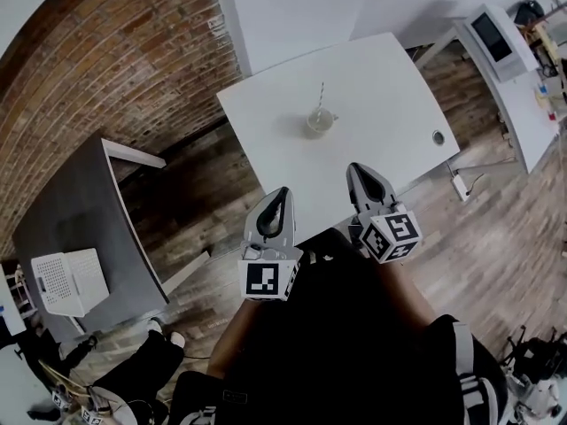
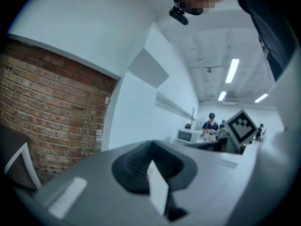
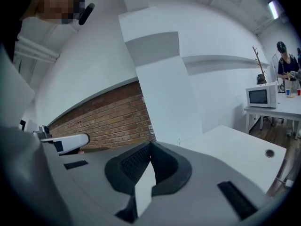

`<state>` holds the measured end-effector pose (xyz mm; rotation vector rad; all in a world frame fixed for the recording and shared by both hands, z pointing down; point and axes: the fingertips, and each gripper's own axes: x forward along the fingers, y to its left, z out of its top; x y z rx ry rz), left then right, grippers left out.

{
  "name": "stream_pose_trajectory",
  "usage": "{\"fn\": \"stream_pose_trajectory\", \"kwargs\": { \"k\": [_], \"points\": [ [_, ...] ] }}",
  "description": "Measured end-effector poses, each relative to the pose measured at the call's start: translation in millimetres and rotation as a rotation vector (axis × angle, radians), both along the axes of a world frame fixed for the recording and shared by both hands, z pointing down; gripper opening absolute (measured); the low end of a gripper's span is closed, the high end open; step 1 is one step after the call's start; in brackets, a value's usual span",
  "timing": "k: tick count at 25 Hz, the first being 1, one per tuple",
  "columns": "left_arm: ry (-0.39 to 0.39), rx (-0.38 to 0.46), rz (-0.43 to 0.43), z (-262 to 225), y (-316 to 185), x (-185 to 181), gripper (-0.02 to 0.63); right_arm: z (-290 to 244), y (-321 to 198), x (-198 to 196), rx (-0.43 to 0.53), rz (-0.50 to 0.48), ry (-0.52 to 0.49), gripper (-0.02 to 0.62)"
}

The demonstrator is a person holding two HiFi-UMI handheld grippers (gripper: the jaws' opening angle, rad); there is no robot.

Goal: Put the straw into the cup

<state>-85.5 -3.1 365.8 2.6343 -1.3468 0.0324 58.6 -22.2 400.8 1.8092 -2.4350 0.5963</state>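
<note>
A clear cup (image 1: pixel 320 120) stands near the middle of the white table (image 1: pixel 381 87), with a striped straw (image 1: pixel 322 94) upright inside it. Both grippers hang off the table's near edge, close to the person's body, well short of the cup. My left gripper (image 1: pixel 282 191) is shut with nothing between its jaws, which also meet in the left gripper view (image 2: pixel 151 145). My right gripper (image 1: pixel 356 167) is likewise shut and empty, its jaws together in the right gripper view (image 3: pixel 150 145). That view looks over the white table (image 3: pixel 235 140); the cup is hidden behind the jaws.
A grey table (image 1: pixel 80 211) with a white perforated box (image 1: pixel 66 282) stands at the left. A white desk with a boxy appliance (image 1: pixel 494 35) is at the right. The white table has a cable hole (image 1: pixel 438 137); a power strip (image 1: pixel 461 184) lies on the wooden floor.
</note>
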Motion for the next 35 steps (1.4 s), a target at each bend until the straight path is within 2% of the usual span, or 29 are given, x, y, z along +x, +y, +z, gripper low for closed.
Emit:
{"fn": "stream_pose_trajectory", "kwargs": {
  "k": [9, 18, 35],
  "points": [
    [-0.033, 0.012, -0.003, -7.5, 15.0, 10.6, 0.005, -24.7, 37.8, 0.6, 0.069, -0.032, -0.017, 0.008],
    [-0.045, 0.031, -0.021, -13.4, 11.8, 31.4, 0.005, -31.1, 34.5, 3.1, 0.073, -0.088, -0.027, 0.008],
    [-0.057, 0.03, -0.05, -15.6, 8.6, 36.3, 0.005, -35.1, 34.7, 1.1, 0.085, -0.127, -0.041, 0.006]
  ]
}}
